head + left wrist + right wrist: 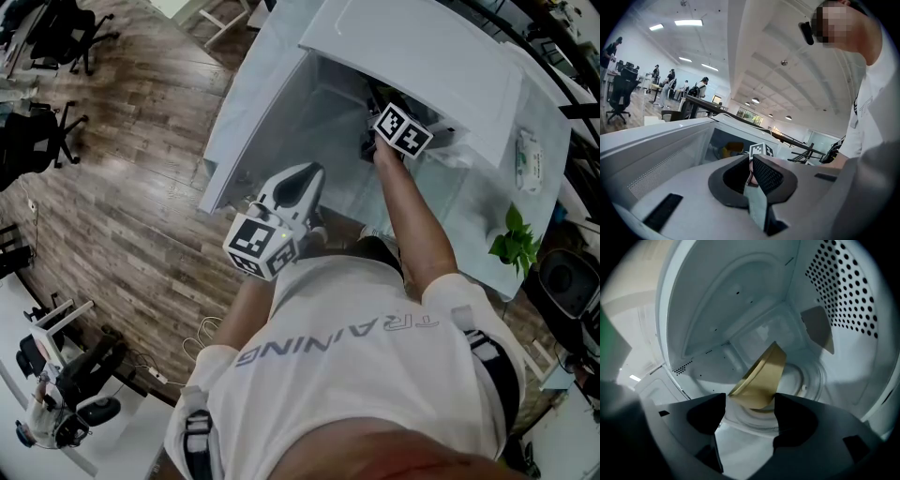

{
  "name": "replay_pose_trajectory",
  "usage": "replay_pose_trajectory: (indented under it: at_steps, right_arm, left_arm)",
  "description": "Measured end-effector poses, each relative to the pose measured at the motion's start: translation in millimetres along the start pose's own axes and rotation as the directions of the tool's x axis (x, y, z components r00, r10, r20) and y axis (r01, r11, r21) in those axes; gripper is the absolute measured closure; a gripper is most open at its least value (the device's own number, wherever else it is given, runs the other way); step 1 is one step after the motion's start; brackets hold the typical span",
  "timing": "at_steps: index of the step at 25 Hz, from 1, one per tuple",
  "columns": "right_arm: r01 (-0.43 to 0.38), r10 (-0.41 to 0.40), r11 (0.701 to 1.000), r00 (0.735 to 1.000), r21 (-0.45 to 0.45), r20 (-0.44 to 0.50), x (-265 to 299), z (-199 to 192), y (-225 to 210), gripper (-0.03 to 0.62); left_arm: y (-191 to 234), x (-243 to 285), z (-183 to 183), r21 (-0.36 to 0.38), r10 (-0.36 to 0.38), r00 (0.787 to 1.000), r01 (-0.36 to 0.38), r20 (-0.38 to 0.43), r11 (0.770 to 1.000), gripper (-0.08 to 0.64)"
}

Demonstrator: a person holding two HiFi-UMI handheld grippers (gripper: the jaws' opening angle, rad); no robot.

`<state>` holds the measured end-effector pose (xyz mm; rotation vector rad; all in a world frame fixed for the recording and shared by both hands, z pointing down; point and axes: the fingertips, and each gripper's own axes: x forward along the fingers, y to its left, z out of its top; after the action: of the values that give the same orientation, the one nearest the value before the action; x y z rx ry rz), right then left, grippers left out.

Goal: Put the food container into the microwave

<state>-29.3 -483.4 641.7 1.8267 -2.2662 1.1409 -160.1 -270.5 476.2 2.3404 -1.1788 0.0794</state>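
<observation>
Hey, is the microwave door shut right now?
No, the microwave door stands swung open, and the right gripper reaches inside the cavity with the food container between its jaws.

Head view: even, bright light, sharp centre, edges bowed. Left gripper view: ceiling light strips (688, 22) glare, black fisheye corners, left gripper (751, 165) soft. Right gripper view: dim microwave interior (740, 310), food container (761, 376) shadowed beneath.
</observation>
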Motion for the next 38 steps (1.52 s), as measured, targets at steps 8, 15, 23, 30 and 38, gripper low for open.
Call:
replay_pose_trajectory:
  at_steps: [8,15,23,30,38]
  right_arm:
    - [0.062,-0.081,0.983,0.991,-0.175,-0.102,-1,-16,-6,0.267]
    - [0.038,-0.070,0.967,0.990,-0.252,-0.121,-11,-21,-10,0.265]
    - [-0.037,0.005,0.922,0.996,-0.386,-0.084,-51,-11,8,0.314]
    - [-0.141,0.137,0.854,0.990,-0.501,-0.046,-110,11,34,0.444]
    - [-0.204,0.249,0.781,0.969,-0.590,-0.006,-185,41,44,0.511]
  left_arm:
    - [0,0,0,-0.003,-0.003,1.000,0.003,0.002,1.000,0.509]
    - [-6,-3,3,0.005,-0.001,1.000,0.001,0.024,1.000,0.509]
    - [-21,-2,6,0.055,0.022,0.999,-0.024,0.025,0.998,0.509]
    - [-45,-1,5,0.070,0.026,0.999,-0.029,0.046,0.997,0.509]
    - [-80,8,8,0.106,0.023,0.996,-0.032,0.086,0.994,0.510]
